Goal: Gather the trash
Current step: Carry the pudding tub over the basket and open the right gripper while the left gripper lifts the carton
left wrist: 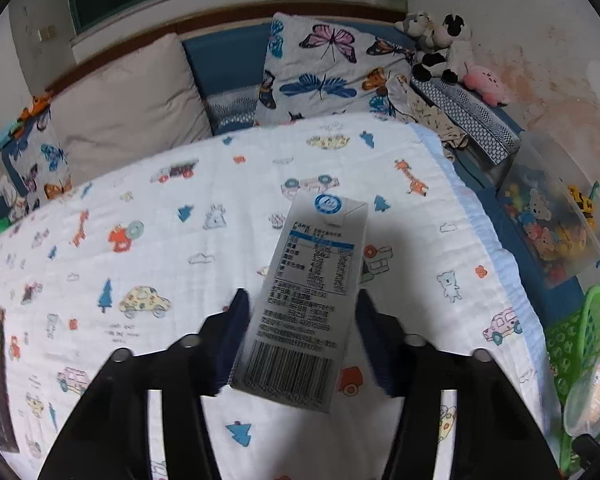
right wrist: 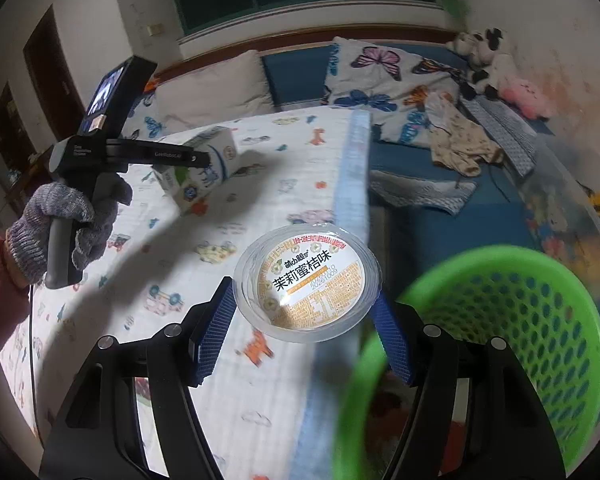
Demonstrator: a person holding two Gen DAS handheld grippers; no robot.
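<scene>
left tongs (left wrist: 298,336): closed on milk carton (left wrist: 306,300), centre frame, lifted off bed (left wrist: 180,240)
right tongs (right wrist: 304,320): gripping jelly cup (right wrist: 308,282), nr green basket (right wrist: 540,320) lower right
left to do: both pcs not yet in basket

The left gripper (left wrist: 298,320) points steeply downward, jaws partly apart with a carton between them. The right gripper (right wrist: 306,320) slants down, pads pressing a cup. A gloved hand (right wrist: 66,224) grips the left handle.

Dim indoor light throws soft shadows forward over the bedspread (left wrist: 180,248); fisheye edges bend, motion blur throughout.
</scene>
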